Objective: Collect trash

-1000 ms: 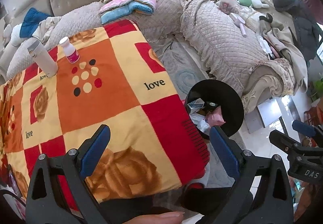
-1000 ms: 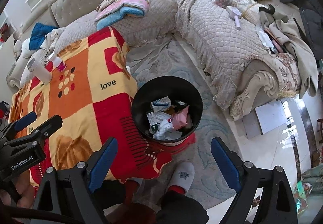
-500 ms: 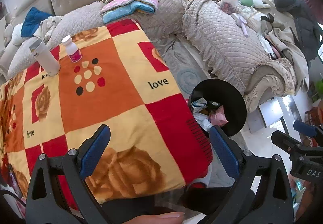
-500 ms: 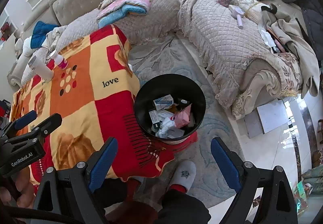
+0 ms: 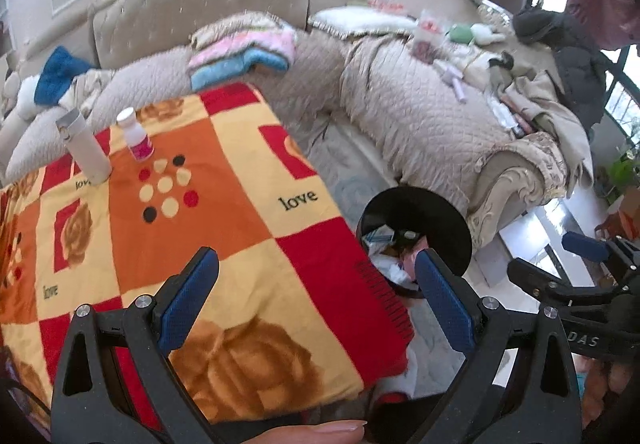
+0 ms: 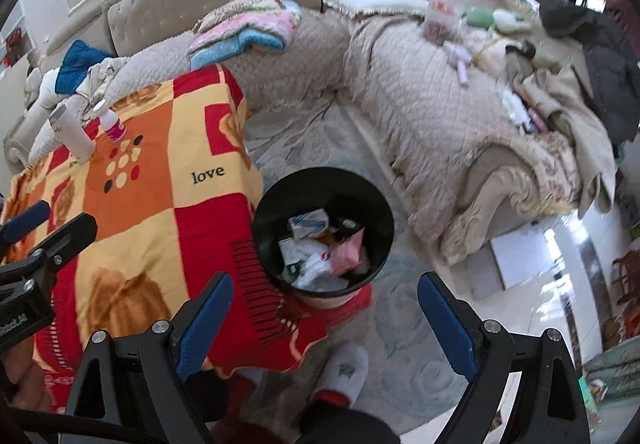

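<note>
Low table draped in a fleece blanket [image 5: 224,228] of red, orange and yellow squares, printed with brown roses and the word "love". Two items stand at its far left corner: a tall pale cylindrical flask [image 5: 86,149] with a grey cap, and just beside it a small white bottle [image 5: 136,137] with a pink label. The rest of the blanket top is bare.

Round black plastic bin [image 6: 324,232] on the floor, against the blanket's fringed right edge. Inside: crumpled white paper, small printed cartons, a pink wrapper [image 6: 348,250].

Pale patterned rug [image 6: 400,324] under the bin; glossy light tile beyond it to the right.

Beige quilted corner sofa [image 5: 420,115] wraps the far side. Folded pink and blue towels [image 5: 244,51] on its left seat, clothes and small clutter along the right run.

Left gripper [image 5: 316,304]: blue pads wide apart, nothing between them, over the blanket's near edge. Right gripper [image 6: 326,324]: jaws likewise spread, empty, above the bin's near rim. A white slipper [image 6: 346,368] shows on the rug below.
</note>
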Demonstrator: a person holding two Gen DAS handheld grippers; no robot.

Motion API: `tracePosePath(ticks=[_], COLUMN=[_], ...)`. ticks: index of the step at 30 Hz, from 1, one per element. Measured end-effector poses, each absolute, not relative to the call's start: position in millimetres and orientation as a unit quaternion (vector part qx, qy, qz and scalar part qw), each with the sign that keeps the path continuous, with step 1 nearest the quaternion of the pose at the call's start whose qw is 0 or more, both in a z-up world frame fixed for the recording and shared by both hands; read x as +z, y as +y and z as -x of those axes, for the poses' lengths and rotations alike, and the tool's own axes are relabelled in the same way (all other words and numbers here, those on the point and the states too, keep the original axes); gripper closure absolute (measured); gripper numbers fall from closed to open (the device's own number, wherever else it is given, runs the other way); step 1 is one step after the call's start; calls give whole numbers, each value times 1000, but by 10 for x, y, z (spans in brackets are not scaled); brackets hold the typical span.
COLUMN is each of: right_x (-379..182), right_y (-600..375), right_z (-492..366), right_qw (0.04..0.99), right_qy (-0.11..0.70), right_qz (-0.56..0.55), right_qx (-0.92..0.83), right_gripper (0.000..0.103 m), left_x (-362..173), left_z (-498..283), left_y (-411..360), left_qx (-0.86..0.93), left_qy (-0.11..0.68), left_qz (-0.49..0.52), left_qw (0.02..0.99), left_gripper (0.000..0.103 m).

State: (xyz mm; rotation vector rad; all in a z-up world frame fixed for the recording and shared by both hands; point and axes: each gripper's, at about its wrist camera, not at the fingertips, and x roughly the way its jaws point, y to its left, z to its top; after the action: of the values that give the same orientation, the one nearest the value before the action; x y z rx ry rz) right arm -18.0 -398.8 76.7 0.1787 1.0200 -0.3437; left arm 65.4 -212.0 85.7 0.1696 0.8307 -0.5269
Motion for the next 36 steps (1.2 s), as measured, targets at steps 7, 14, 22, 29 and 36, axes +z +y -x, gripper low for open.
tracePosePath(ticks=[7,14,22,29,36], right_x=[514,243,89,49,98], right_y=[-3841,-3827,-3730,-3742,-3755], right_z=[353,389,449,503,509], right_qw=[885,882,889,890,891], right_qy=[420,426,412,407,404], right_qz=[-49,-59,-54,-67,-64], right_qx=[-196,-193,-193,-192,-195], right_gripper=[11,11,11,11,11], left_x=[576,323,192,163,229], left_z=[-608,-657,-527,-504,-473], left_y=[-1977,-1958,-1981,-1954,-1946], left_qx=[-250,-243,-244,-243,-243], left_qy=[370,408,389,384,378], left_qz=[-71,-57,-68,-66,-64], left_qw=[892,878,886,888,891], left_gripper=[5,5,5,5,5])
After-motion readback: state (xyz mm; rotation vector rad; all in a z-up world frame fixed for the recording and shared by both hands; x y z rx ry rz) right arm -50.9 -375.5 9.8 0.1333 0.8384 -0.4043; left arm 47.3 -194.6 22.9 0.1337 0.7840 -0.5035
